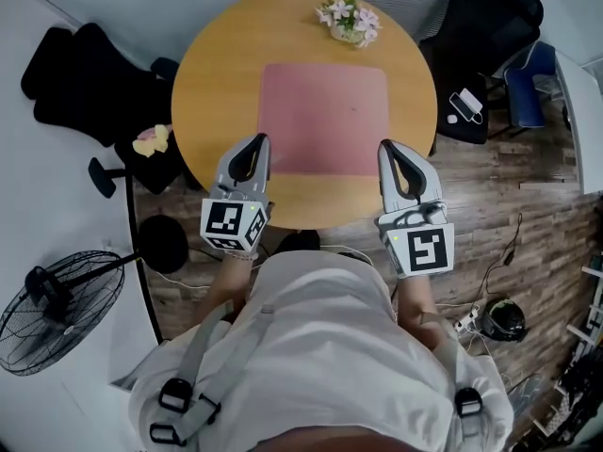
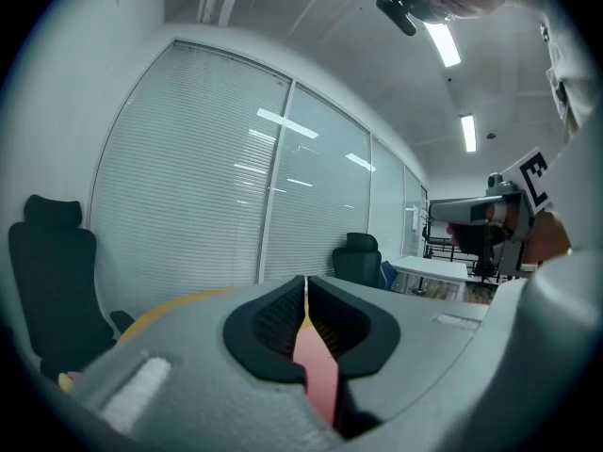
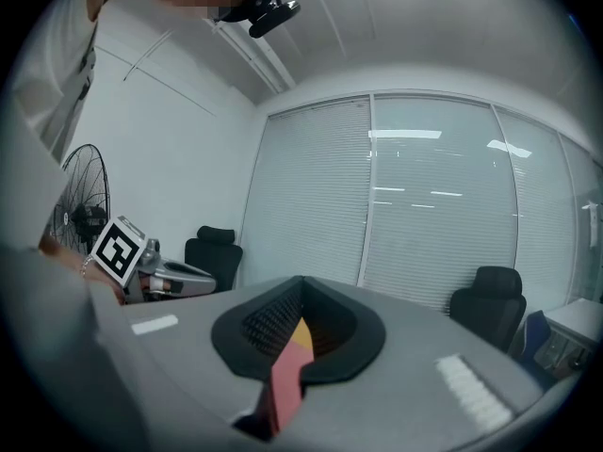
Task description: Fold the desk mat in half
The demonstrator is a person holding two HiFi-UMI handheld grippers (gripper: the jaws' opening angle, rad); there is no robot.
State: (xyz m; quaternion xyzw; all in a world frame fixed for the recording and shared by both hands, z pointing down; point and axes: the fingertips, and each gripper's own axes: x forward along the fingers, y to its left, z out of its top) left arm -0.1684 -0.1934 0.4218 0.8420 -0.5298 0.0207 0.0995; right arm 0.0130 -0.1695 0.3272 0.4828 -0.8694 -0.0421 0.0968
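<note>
Seen from above, a round wooden table with a pink desk mat lying flat and fully spread at its middle; a small bunch of pale flowers sits at the table's far edge, just beyond the mat and apart from it; a person in a light shirt stands at the near edge with a gripper in each hand

The left gripper sits over the mat's near left corner and the right gripper over its near right corner; in the left gripper view the jaws are pressed together with a thin pink strip of the desk mat pinched between them; the right gripper view shows the same, jaws closed on a pink sliver of the mat with a little of the yellow tabletop showing behind it; so both claws are gripping the mat at its near edge, one at each corner

The step in hand looks like the grasp that opens the fold: both near corners are taken, but no part of the mat is raised or doubled over, so the fold itself is not yet begun

The next move would likely call for lifting both corners together, carrying them level and at the same pace over the mat toward its far edge, and laying near corners on far corners; uneven hands would skew the crease, and a long reach could bring the mat's edge near the flowers
</note>
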